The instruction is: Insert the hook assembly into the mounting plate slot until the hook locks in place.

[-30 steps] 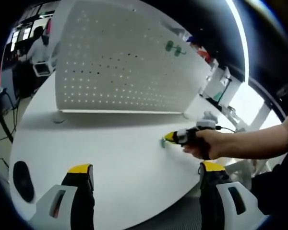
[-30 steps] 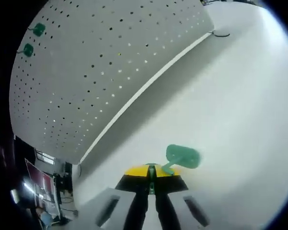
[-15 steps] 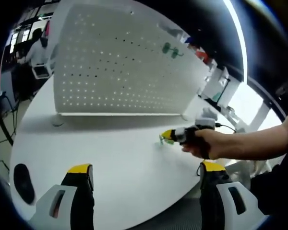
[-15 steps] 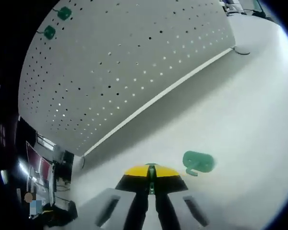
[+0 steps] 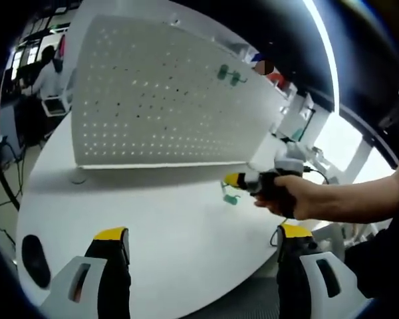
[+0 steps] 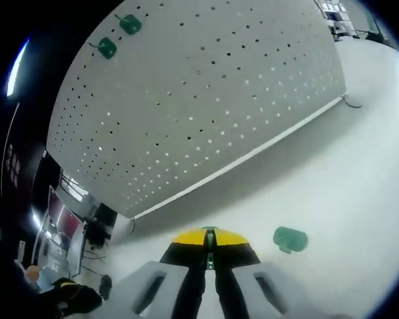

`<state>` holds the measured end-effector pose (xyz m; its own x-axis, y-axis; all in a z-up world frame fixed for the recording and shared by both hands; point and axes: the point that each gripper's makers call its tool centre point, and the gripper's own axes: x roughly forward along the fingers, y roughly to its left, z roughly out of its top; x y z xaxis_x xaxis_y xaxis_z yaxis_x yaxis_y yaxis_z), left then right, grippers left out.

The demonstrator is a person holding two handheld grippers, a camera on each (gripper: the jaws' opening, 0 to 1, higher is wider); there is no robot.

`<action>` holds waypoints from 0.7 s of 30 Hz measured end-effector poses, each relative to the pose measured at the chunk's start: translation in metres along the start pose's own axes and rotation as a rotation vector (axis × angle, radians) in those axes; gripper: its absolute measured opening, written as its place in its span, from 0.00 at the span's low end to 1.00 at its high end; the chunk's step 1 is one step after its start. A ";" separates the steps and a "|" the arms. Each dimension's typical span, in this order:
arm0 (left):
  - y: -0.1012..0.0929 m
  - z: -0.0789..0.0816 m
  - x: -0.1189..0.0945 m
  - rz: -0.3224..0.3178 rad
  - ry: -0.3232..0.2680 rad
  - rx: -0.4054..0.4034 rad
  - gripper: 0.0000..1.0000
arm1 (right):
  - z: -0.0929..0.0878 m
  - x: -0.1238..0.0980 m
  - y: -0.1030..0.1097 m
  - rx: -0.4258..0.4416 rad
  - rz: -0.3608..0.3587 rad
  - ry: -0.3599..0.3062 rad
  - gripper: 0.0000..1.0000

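Your right gripper [image 6: 209, 240] is clenched on a green hook's [image 6: 290, 238] stem; its round plate sticks out just right of the jaw tips, above the white table [image 6: 359, 166]. Ahead stands the white pegboard [image 6: 206, 100], path unobstructed, with two green hooks [image 6: 118, 36] already mounted near its top edge. Your left gripper [image 5: 203, 242] is released, jaws wide apart, nothing between them. Black object [image 5: 35, 260] lies left of it.

Right claw [image 5: 234, 180] with green hook [image 5: 230, 197], now lifted off table [image 5: 153, 226].
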<state>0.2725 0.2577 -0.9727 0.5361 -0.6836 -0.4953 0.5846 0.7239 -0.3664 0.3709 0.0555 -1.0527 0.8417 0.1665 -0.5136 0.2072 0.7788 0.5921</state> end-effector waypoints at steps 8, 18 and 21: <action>-0.006 0.008 0.002 -0.011 -0.016 0.011 0.93 | 0.014 -0.016 0.016 -0.048 0.043 -0.039 0.00; -0.013 0.027 0.011 -0.028 -0.040 0.037 0.93 | 0.026 -0.034 0.043 -0.118 0.115 -0.080 0.00; -0.017 0.034 0.016 -0.035 -0.038 0.059 0.92 | 0.025 -0.044 0.058 -0.155 0.154 -0.093 0.00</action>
<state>0.2916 0.2317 -0.9480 0.5365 -0.7124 -0.4523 0.6376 0.6933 -0.3358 0.3581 0.0786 -0.9802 0.9011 0.2402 -0.3609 -0.0006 0.8331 0.5531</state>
